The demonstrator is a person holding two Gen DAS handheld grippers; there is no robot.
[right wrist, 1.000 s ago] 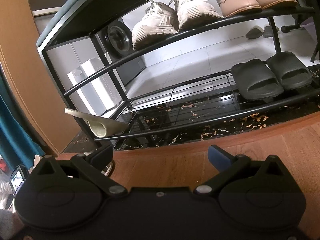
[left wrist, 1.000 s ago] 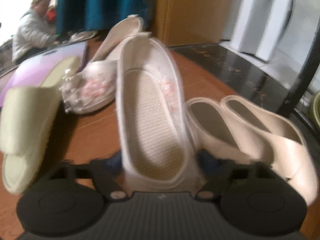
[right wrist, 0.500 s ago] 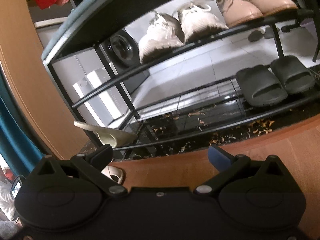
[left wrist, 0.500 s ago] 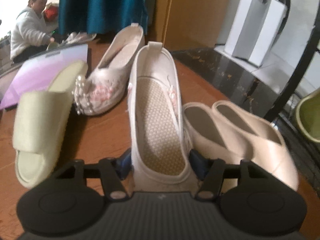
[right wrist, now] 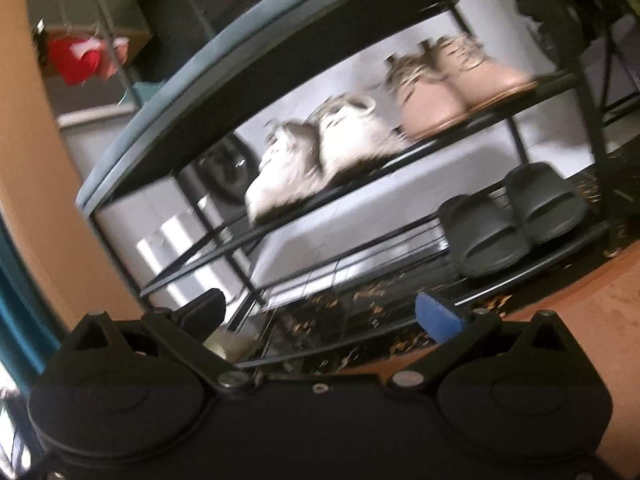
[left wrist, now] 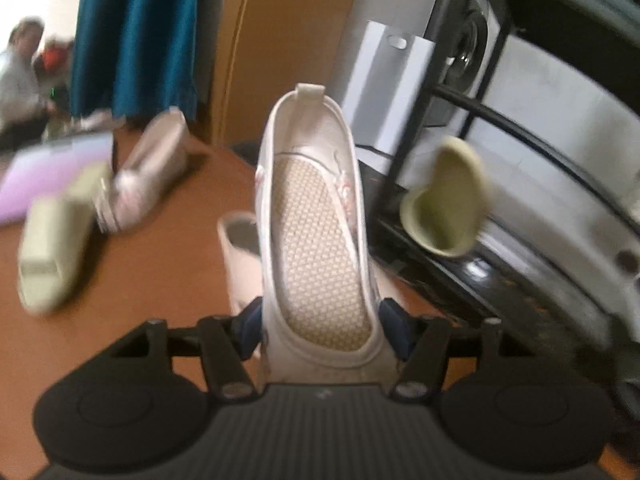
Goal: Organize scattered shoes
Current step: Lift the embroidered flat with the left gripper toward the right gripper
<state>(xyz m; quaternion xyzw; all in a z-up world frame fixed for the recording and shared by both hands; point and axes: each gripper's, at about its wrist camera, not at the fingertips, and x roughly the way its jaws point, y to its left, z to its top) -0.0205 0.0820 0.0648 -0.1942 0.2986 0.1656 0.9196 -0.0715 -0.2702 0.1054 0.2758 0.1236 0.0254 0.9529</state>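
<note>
My left gripper [left wrist: 320,328] is shut on the toe end of a white slip-on shoe [left wrist: 316,236] and holds it lifted, heel pointing away toward the black shoe rack [left wrist: 460,96]. Its mate [left wrist: 148,172] lies on the wooden floor at the left, next to a pale green slipper [left wrist: 56,240]. A second green slipper [left wrist: 444,200] leans on the rack's bottom shelf. A beige slipper [left wrist: 240,256] lies under the held shoe. My right gripper [right wrist: 320,312] is open and empty, facing the rack [right wrist: 400,152].
The rack holds white sneakers [right wrist: 316,160] and pink lace-up shoes [right wrist: 456,84] on the middle shelf, grey slides [right wrist: 512,220] on the bottom shelf. A white box [left wrist: 384,88] and blue curtain [left wrist: 136,32] stand behind. A person [left wrist: 20,68] sits at far left.
My left gripper has lifted the white shoe off the floor and swung right toward the rack. My right gripper has tilted and risen a little, still open.
</note>
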